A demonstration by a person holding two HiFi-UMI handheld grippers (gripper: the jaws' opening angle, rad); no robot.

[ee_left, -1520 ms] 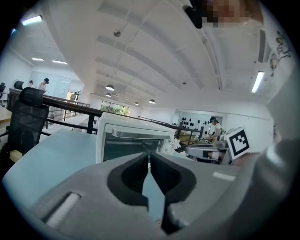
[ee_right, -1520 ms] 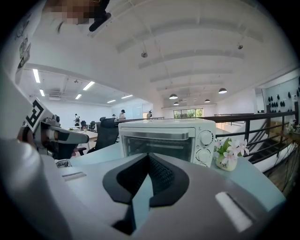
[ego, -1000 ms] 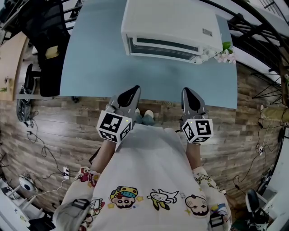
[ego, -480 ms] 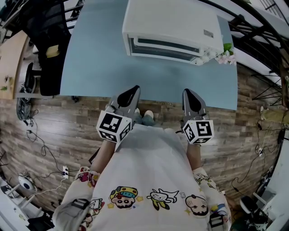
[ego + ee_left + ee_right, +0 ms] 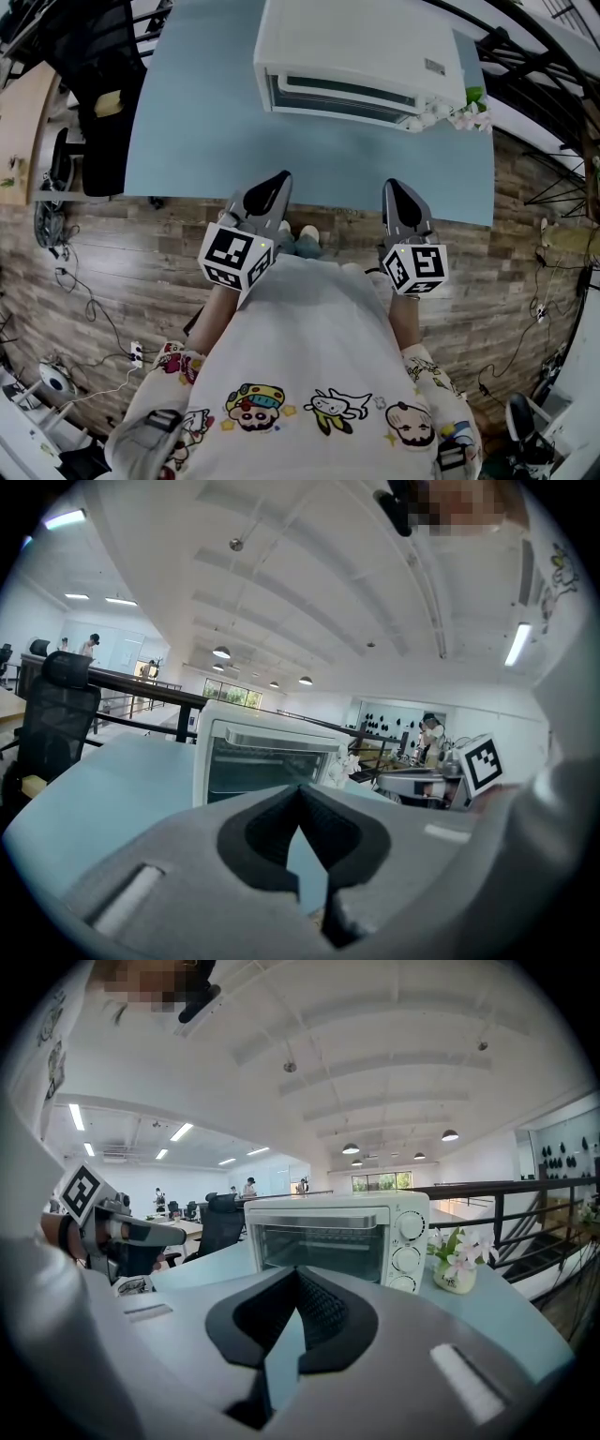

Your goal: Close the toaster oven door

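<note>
A white toaster oven [image 5: 356,47] stands at the far side of the pale blue table [image 5: 206,131]. Its glass door [image 5: 342,97] stands upright against the front, handle at the top. The oven also shows in the left gripper view [image 5: 267,757] and in the right gripper view [image 5: 337,1237], door up in both. My left gripper [image 5: 279,180] and right gripper [image 5: 394,187] hover side by side at the table's near edge, well short of the oven. Both are shut with nothing between the jaws, as seen at the left gripper [image 5: 300,789] and right gripper [image 5: 296,1271].
A small vase of pale flowers [image 5: 466,111] sits just right of the oven, also seen as the vase [image 5: 457,1265]. A black office chair [image 5: 94,84] stands left of the table. Cables lie on the wood floor [image 5: 112,281]. A dark railing [image 5: 525,1213] runs behind.
Both grippers have drifted very slightly toward my body. Their jaws stay shut and the oven door has not moved.
</note>
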